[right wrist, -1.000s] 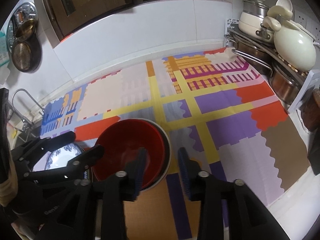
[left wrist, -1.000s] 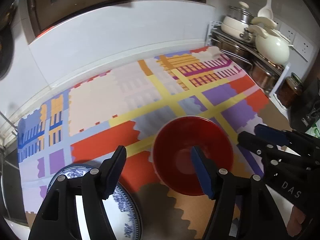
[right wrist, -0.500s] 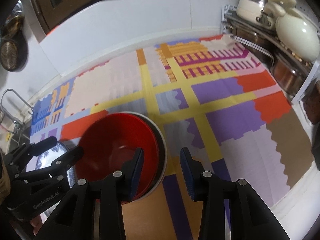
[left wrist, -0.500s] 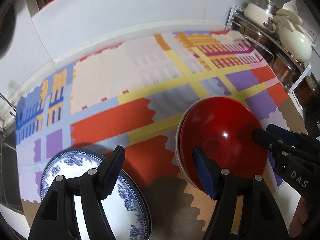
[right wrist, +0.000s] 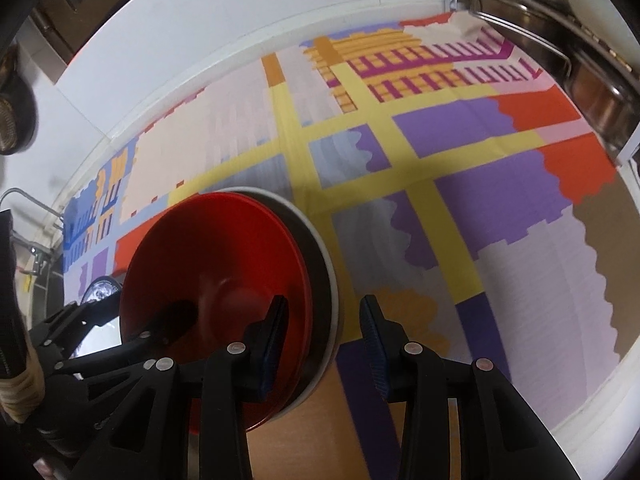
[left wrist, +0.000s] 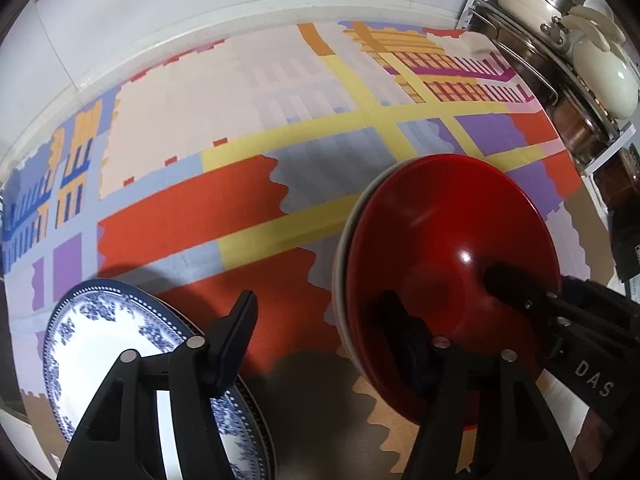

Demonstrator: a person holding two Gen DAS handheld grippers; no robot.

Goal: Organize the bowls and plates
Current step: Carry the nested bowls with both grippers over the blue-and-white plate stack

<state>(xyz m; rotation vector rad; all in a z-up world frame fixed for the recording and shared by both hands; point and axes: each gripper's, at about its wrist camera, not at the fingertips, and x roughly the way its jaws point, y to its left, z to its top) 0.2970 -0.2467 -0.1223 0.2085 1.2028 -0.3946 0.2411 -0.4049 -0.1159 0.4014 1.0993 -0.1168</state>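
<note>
Stacked on the patterned surface (left wrist: 248,128): red bowl (left wrist: 452,264) nested in a white bowl (left wrist: 340,264). Right hand-held gripper (right wrist: 324,328) spread astride their right rims, nothing pinched. Left hand-held gripper (left wrist: 328,336) closing, straddling the left rims, blue-patterned plate (left wrist: 100,344) just left.

You are looking down at a counter (left wrist: 100,80) lying under a patchwork cloth (left wrist: 248,120) of red, yellow, purple and pink blocks. A white tiled wall (left wrist: 168,4) is running along the back edge. At the right, a wire rack (left wrist: 560,92) is holding steel pots (left wrist: 576,136) and cream cookware (left wrist: 604,76). Dark cabinet fronts (right wrist: 60,12) are showing above the wall at the left, where a strainer (right wrist: 14,136) is hanging. Light is glaring off the tiles.
</note>
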